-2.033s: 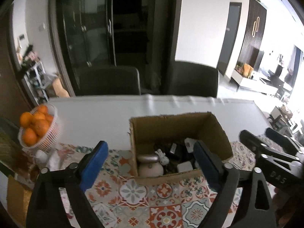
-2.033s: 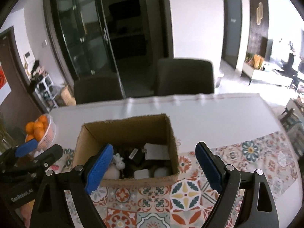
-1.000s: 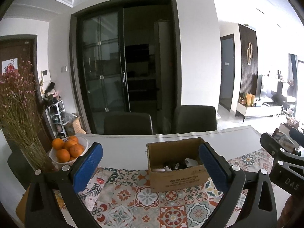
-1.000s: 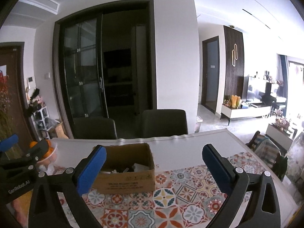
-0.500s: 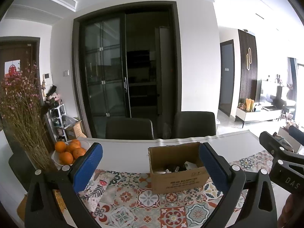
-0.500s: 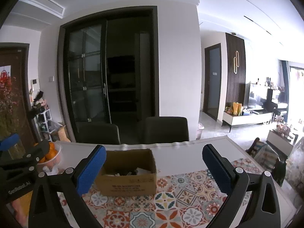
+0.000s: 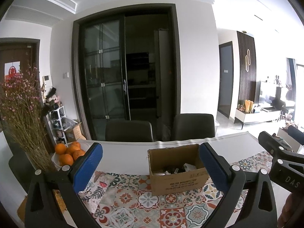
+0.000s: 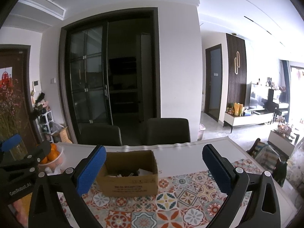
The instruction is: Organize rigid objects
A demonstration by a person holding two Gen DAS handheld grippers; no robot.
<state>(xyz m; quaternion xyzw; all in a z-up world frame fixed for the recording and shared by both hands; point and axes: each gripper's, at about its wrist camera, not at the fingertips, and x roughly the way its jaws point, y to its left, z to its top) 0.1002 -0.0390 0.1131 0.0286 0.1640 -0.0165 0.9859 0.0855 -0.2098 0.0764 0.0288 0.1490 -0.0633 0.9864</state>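
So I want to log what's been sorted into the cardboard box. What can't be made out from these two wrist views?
- Box contents: in both views the cardboard box front wall hides most of the items; only small dark and white scraps show above it.
- Box print: too small and blurred to read.
- Bowl of oranges: partly behind the left gripper in the right view.
- Near table edge: hidden by both gripper bodies, left and right gripper.

A cardboard box (image 7: 177, 172) sits on the table (image 7: 129, 153), oranges (image 7: 68, 153) to its left.

"DAS" stands on the right gripper (image 7: 296, 142); "GenRobot.AI" on the left gripper (image 8: 24, 146). The cardboard box (image 7: 178, 182) front reads "KUPCH"; smaller lines unreadable.
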